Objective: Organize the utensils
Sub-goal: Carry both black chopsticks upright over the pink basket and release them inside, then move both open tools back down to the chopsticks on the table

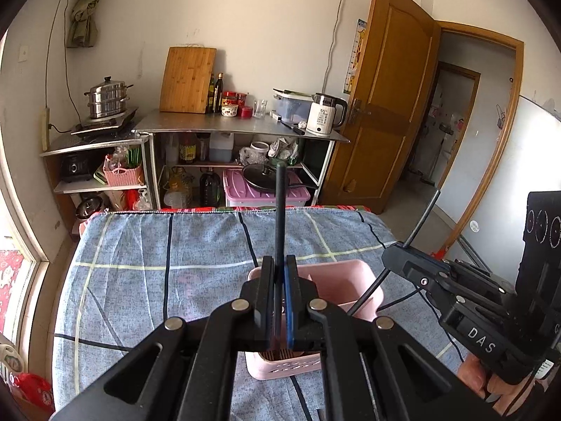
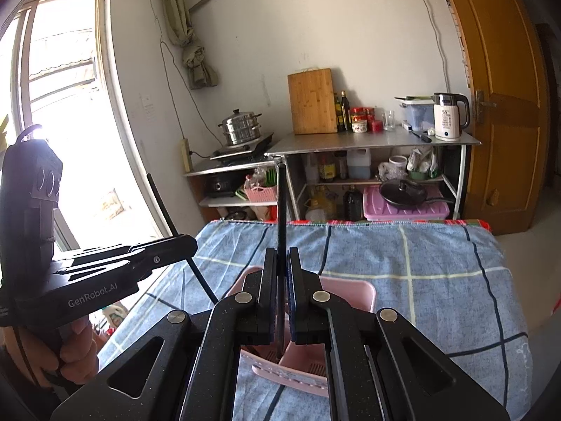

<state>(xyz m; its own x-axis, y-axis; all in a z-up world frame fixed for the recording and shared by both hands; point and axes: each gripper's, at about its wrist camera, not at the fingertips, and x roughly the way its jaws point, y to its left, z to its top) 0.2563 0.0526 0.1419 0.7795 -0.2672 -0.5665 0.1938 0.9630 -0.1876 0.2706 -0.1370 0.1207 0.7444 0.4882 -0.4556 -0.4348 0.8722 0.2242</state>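
step: drop chopsticks in pink holder (image 1: 336, 291) | left gripper (image 1: 279, 263) clamped on black chopstick (image 1: 280, 210) above holder | right gripper (image 2: 283, 256) clamped on its chopstick (image 2: 281, 203) above holder | you: keep sticks upright, lower tips inside rim, then release

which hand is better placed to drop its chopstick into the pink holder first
Probably the right. Both grippers are shut on a black chopstick, but the right gripper has its chopstick's lower end already inside the pink holder. The left gripper's chopstick tip is hidden.

left gripper (image 1: 279, 263) pinching black chopstick (image 1: 280, 210), pink basket (image 1: 336, 280) beneath
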